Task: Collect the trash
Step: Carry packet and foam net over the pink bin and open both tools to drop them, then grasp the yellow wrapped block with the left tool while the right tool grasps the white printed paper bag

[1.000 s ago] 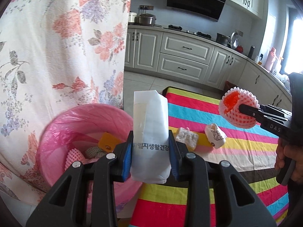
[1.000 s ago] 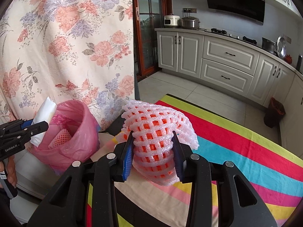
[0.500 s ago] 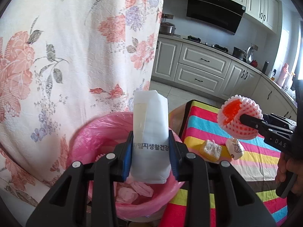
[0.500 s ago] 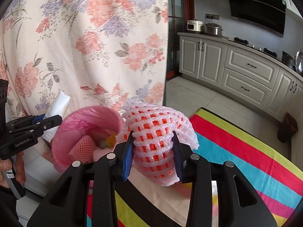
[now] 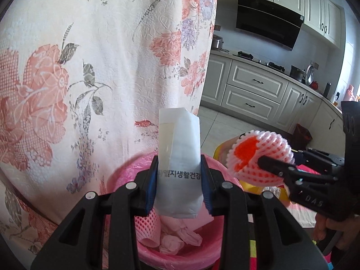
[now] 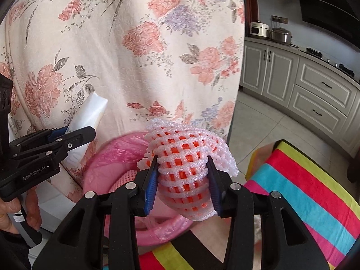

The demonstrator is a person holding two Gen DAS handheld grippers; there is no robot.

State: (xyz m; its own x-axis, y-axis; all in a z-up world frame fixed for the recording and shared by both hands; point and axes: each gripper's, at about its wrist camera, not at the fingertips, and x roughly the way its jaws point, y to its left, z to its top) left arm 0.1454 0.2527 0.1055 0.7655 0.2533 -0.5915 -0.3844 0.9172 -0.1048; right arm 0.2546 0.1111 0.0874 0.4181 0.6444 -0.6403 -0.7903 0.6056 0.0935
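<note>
Both loads hang over the pink bin (image 5: 126,180), neither dropped: left hand-held gripper (image 5: 178,187) clamps the white packet (image 5: 178,157), right hand-held gripper (image 6: 182,181) at 3 o'clock squeezes the foam net (image 6: 186,157); bin already holds scraps, more litter probably remains on the striped bench (image 6: 303,186)

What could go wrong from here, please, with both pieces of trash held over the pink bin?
The left tongs grip the white packet low, so it may tip past the pink bin when released. The right tongs hold the foam net near the rim, so it could bounce onto the striped cloth.
</note>
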